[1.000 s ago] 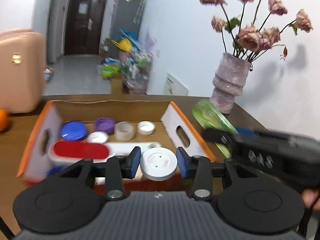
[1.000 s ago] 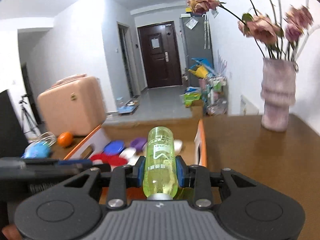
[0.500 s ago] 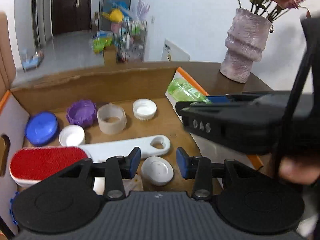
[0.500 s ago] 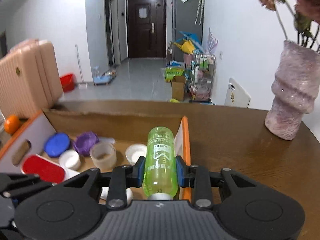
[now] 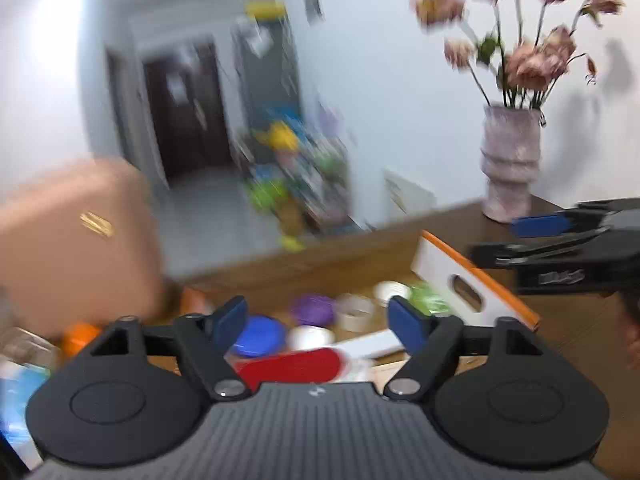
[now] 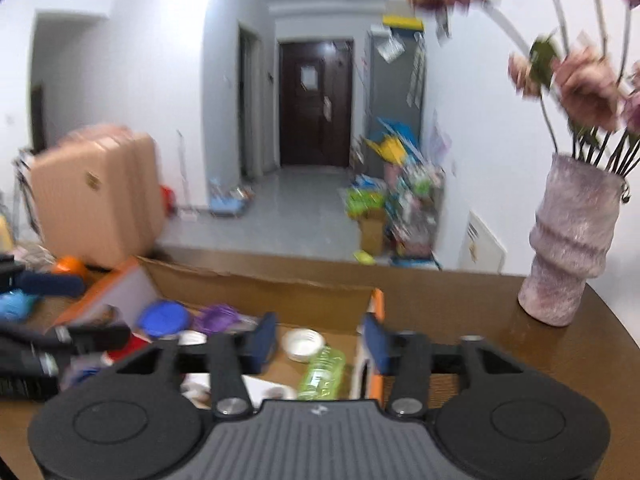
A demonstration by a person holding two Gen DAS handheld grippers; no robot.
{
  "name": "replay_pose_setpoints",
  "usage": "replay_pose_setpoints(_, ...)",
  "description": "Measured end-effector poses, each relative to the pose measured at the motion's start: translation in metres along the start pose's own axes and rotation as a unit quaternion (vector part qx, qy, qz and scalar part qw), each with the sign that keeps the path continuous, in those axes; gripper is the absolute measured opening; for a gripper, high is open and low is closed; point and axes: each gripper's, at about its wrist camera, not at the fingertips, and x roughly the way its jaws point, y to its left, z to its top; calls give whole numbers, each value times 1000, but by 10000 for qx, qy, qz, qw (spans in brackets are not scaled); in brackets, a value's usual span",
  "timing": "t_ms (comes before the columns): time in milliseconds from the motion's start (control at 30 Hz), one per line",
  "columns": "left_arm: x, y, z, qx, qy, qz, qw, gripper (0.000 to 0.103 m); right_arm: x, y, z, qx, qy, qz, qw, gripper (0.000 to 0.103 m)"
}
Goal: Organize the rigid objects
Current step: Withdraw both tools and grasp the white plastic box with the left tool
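Right wrist view: right gripper (image 6: 318, 340), jaws opening with nothing pressed between them, above a cardboard box (image 6: 256, 286). Green bottle (image 6: 322, 372) lies inside the box against its right wall. Left wrist view: left gripper (image 5: 320, 320), jaws opening and empty, over a blue lid (image 5: 258, 336) and red brush (image 5: 292, 366).

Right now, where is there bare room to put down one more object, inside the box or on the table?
The brown table is bare between the cardboard box and the vase. Inside the box, only a small floor patch shows beside the green bottle and white cap; the part with the blue lid is crowded.
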Motion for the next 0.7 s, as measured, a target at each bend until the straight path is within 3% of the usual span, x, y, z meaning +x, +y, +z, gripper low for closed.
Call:
replay_pose_setpoints(67,-46,6,-21,-35,-388,362,9986,92,-31,6,-14,143,-200,121,9996,68)
replay_pose_setpoints(133,-86,13,-48,-229,-536,535,9969,100,-54,14,-29,294,-274,304,9987,68)
replay_pose_setpoints(333,-153,40,-123,-471,49,1160,9921,100,-92,69,-79,171,-21,943,9954,71)
replay_pose_setpoints(467,-169,58,-160,-1119,469,868,9888,100,-104,129,-117,-483,61,1301,9903,71)
replay_pose_setpoints(533,-178,59,-171,-1125,512,807,9890,100,-104,154,-127,-581,226,1589,9853,71)
replay_pose_setpoints(700,-183,77,-189,-1609,585,612,9833,98,-122,196,-136,-772,311,1783,9805,72)
